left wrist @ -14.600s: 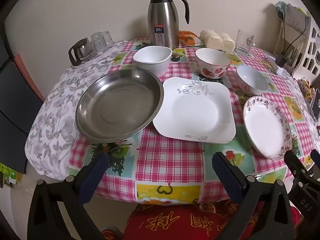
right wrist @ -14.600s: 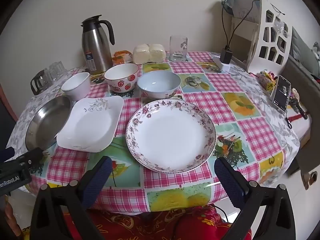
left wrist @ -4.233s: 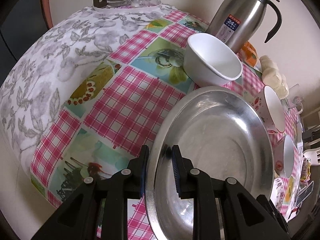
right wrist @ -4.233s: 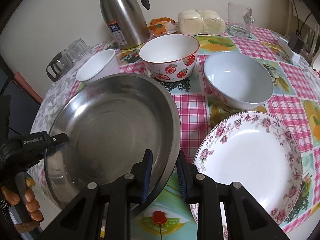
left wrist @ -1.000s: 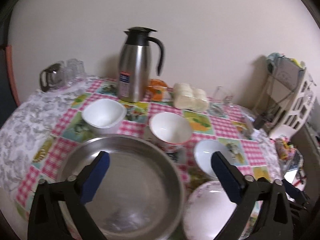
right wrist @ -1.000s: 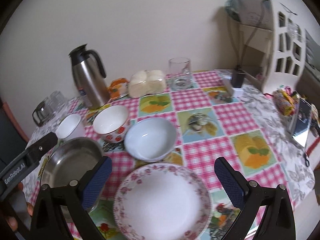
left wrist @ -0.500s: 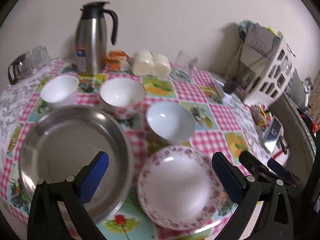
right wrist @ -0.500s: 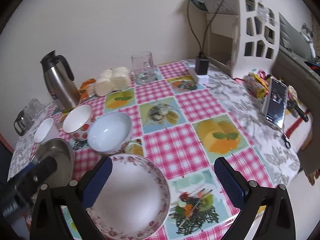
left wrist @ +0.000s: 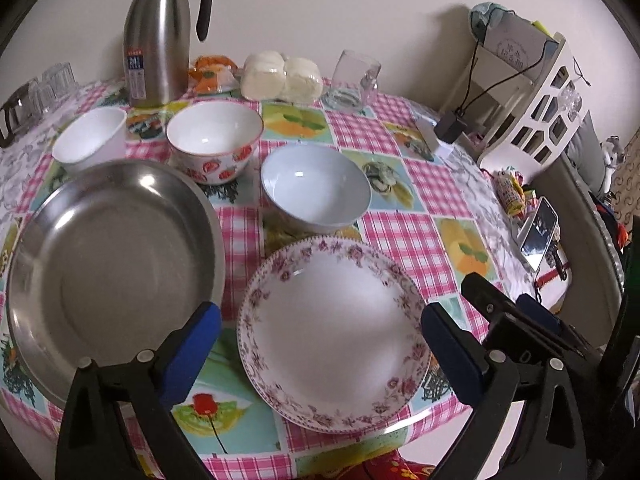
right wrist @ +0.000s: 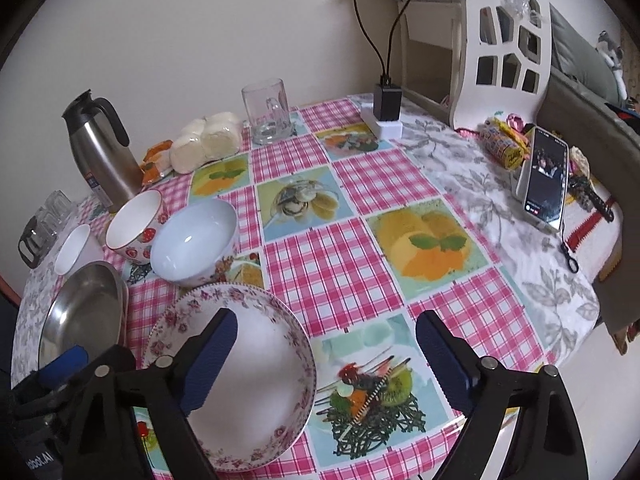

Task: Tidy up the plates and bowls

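A floral-rimmed white plate (left wrist: 334, 332) lies at the table's front edge, right of a large steel plate (left wrist: 108, 256). Behind them stand a pale blue bowl (left wrist: 316, 188), a strawberry bowl (left wrist: 214, 140) and a plain white bowl (left wrist: 90, 138). My left gripper (left wrist: 316, 340) is open and empty, hovering over the floral plate. My right gripper (right wrist: 326, 350) is open and empty, over the floral plate's (right wrist: 256, 364) right rim. The blue bowl (right wrist: 196, 240), strawberry bowl (right wrist: 134, 224), white bowl (right wrist: 74, 250) and steel plate (right wrist: 86, 312) show at left in the right wrist view.
A steel thermos (left wrist: 158, 34), wrapped buns (left wrist: 282, 78), a glass mug (left wrist: 356, 80) and small glasses (left wrist: 36, 92) line the back of the table. A charger block (right wrist: 387, 102), a phone (right wrist: 546, 178) and a white chair (right wrist: 500, 40) are at the right.
Both grippers have swung right and down toward the floral plate. The square white plate seen at the start is no longer in view, and the steel plate sits where it lay.
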A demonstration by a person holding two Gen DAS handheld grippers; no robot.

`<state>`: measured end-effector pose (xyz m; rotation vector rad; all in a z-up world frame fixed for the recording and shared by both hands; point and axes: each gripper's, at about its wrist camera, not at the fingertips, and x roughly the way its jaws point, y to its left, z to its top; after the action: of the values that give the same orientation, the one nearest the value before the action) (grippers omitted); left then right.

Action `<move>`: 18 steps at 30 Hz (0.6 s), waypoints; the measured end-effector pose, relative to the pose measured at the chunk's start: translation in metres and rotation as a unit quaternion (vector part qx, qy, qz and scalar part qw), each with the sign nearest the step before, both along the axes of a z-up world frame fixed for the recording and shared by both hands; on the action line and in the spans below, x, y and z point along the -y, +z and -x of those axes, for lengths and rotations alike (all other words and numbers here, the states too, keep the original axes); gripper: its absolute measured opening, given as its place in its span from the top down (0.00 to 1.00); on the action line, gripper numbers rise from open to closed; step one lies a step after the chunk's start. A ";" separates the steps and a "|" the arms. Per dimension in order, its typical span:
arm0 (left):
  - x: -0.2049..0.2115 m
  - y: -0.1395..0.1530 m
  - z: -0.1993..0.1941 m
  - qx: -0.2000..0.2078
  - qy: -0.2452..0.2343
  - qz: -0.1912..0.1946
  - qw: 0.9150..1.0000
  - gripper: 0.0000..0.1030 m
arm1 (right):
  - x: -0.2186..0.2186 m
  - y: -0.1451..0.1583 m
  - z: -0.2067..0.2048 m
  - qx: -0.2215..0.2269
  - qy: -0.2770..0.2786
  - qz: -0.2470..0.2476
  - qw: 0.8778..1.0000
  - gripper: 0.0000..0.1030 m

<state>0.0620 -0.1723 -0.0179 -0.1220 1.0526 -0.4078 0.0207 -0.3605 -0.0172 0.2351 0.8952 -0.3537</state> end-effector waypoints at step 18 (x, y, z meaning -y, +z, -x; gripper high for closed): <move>0.002 -0.046 0.003 -0.105 0.012 -0.010 0.994 0.11 | 0.006 -0.051 -0.014 -0.083 0.008 -0.046 0.995 0.21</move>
<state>0.0593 -0.1748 -0.0636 -0.1609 1.2602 -0.3678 0.0350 -0.3667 -0.0680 0.2858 1.0786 -0.3221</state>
